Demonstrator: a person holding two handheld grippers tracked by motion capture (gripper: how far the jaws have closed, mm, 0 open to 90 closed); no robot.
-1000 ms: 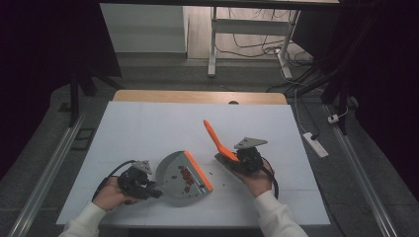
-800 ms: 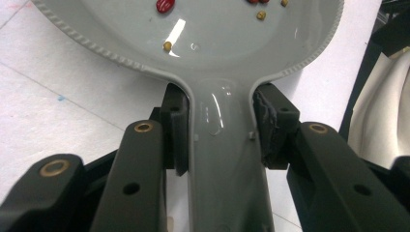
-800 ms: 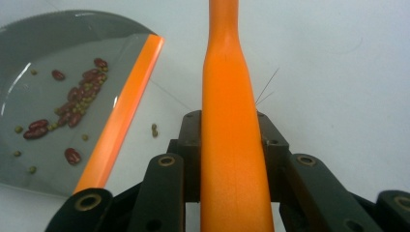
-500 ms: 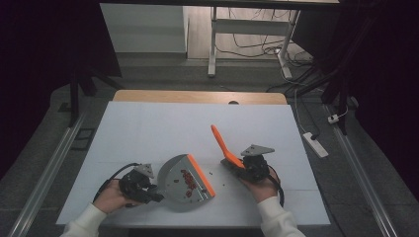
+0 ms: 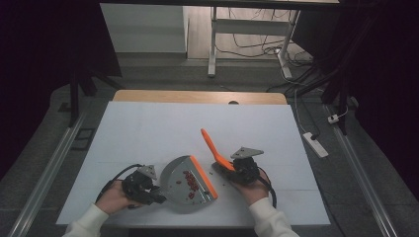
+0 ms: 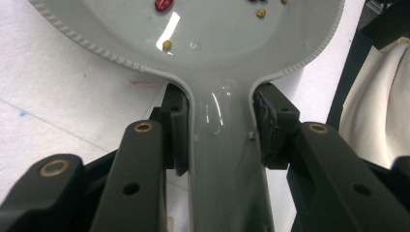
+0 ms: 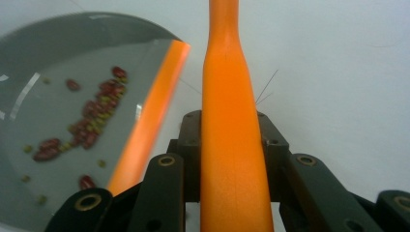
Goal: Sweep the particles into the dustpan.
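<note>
— Between the left gripper's jaws?
— Grey plastic dustpan's handle, clamped, steadying it to catch red beans.
— Right gripper?
— Clamped on the orange brush handle, lip alongside, presumably sweeping.

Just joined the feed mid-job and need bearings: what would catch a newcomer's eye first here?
The bright orange plastic brush handle stands out first, slanting up from the right gripper, whose fingers clamp it, near the white table's front edge. Left of it lies a grey plastic dustpan with an orange lip, holding a streak of red and greenish beans. The left gripper grips its handle.
</note>
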